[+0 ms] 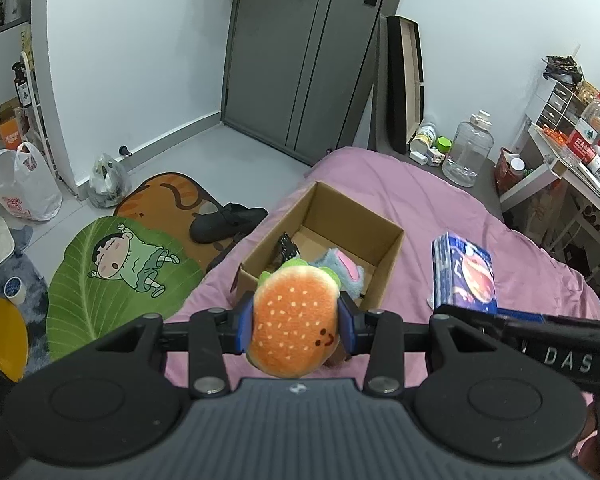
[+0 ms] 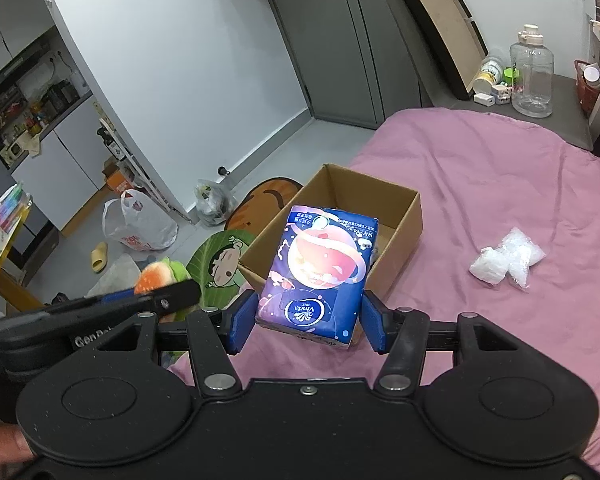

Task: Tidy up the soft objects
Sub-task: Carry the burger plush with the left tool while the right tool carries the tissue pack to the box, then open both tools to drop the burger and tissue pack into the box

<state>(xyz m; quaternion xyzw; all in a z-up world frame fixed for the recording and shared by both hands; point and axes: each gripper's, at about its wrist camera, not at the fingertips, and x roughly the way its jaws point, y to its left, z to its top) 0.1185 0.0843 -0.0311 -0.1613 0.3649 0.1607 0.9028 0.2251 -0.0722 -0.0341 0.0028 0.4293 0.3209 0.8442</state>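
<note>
Plush hamburger toy (image 1: 294, 318), round and orange with a small stitched face on its bun, sits clamped between the blue pads of the left tool (image 1: 296, 322); the bun top faces the camera, the face toward the lower right, and no long axis is clear. It hangs above the near edge of a pink bed cover (image 1: 440, 208), just in front of an open cardboard box (image 1: 384, 252). The right tool (image 2: 308, 320) is clamped on a tissue pack (image 2: 320, 272), a blue rectangular packet printed with a pink planet. Its long axis runs away from the tool toward the box, with the brand logo at the near end, upside down. The pack is held over the bed, its far end overlapping the box's near rim in the right wrist view. Inside the box lie a fuzzy blue and pink soft item (image 1: 346, 270) and a dark speckled item (image 1: 286, 250), both near the front wall; the rest of the box floor is bare cardboard. Two small clear plastic packets (image 2: 506, 260) rest on the bed, well apart to the right of the box.
</note>
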